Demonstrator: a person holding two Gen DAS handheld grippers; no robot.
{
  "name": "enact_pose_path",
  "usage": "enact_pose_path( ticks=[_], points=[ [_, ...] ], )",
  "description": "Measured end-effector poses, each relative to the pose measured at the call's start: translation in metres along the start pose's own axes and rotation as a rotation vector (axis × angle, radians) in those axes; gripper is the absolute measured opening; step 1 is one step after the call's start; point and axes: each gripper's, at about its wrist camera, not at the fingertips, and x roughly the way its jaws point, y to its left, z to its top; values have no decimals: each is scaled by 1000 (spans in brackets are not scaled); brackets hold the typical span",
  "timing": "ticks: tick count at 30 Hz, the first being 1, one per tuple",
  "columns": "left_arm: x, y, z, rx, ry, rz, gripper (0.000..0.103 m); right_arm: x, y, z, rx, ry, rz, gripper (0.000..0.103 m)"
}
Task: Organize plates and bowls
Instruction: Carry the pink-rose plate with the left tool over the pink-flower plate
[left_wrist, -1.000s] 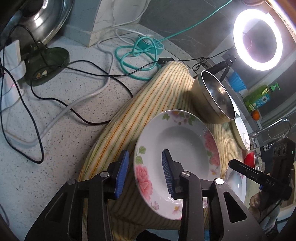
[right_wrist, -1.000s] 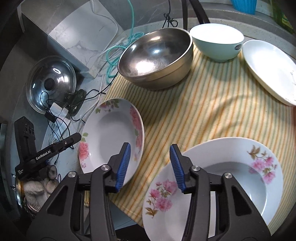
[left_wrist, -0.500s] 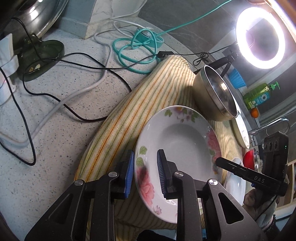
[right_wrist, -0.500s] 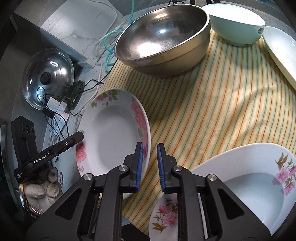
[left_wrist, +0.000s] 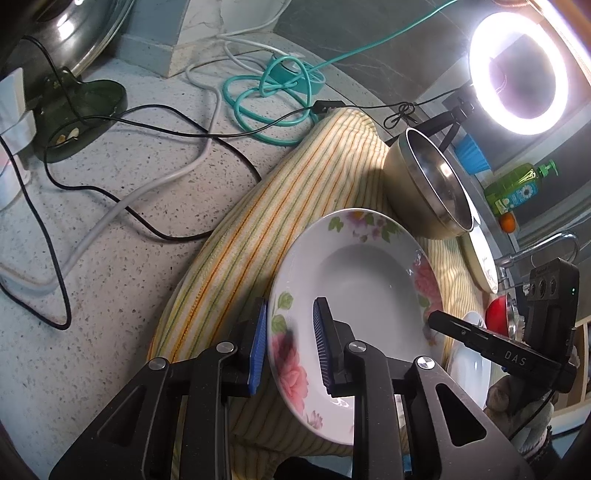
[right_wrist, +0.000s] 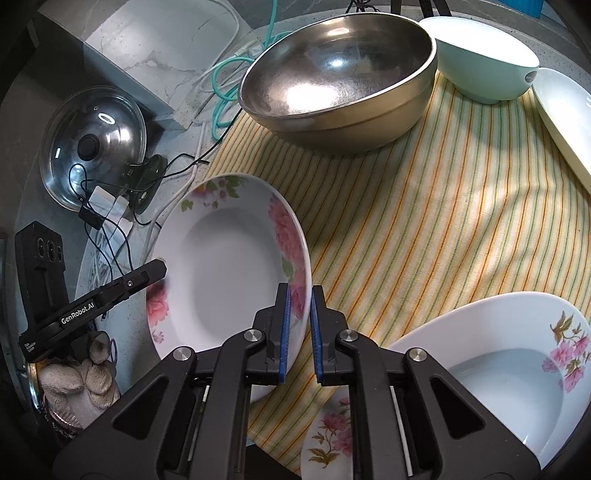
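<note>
Left gripper (left_wrist: 290, 345): blue pads set apart, straddling the near-left rim of the floral plate (left_wrist: 354, 291); a gap shows between the rim and the right pad, so contact cannot be confirmed; jaws wide, not clamped.

Right gripper (right_wrist: 299, 326): blue pads nearly together, pinching the right rim of the same floral plate (right_wrist: 225, 266); jaws narrow, the rim sandwiched between them; grasping.

Floral plate: tilted, its right edge raised off the striped cloth (right_wrist: 424, 221); it sits at the cloth's left edge, partly overhanging toward the speckled bench (left_wrist: 110, 240); in the right wrist view the left gripper's finger (right_wrist: 110, 291) reaches in at the plate's left rim.

Second floral plate (right_wrist: 498, 369): at the near right corner of the cloth, apart from the held plate, lying beside the right gripper's body.

Steel bowl (right_wrist: 336, 77): at the far edge of the cloth, upright; pale green bowl (right_wrist: 484, 62) just beside it to the right, whether touching cannot be told; plain white plate (right_wrist: 565, 118) at the far right edge of the cloth.

On the bench left of the cloth: glass pot lid (right_wrist: 92, 136) standing against the wall; teal cable (left_wrist: 273, 88) coiled near the cloth's far corner; black cable (left_wrist: 147, 206) trailing across; ring light (left_wrist: 517, 70) lit beyond the steel bowl.
</note>
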Motion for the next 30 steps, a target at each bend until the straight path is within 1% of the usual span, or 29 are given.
enact_pose_path(
  ticks=[5,10,14,19,22,30],
  points=[
    [-4,-1,-2,1,-4,2,23,-1,1,-2,9,1,3,10],
    [-12,-6,-1,3,-19,-13,23,-12,-3,-6,17,-11,20,11],
    [-20,-19,-2,31,-37,-25,23,-26,-7,-11,30,-28,25,10],
    [-26,-38,-4,63,-46,-59,23,-50,-21,-20,60,-53,28,11],
    [-24,-51,-7,87,-39,-82,23,-66,-32,-28,77,-69,24,11],
    [-11,-86,-20,152,11,-131,23,-99,-64,-51,143,-100,-7,11]
  ],
)
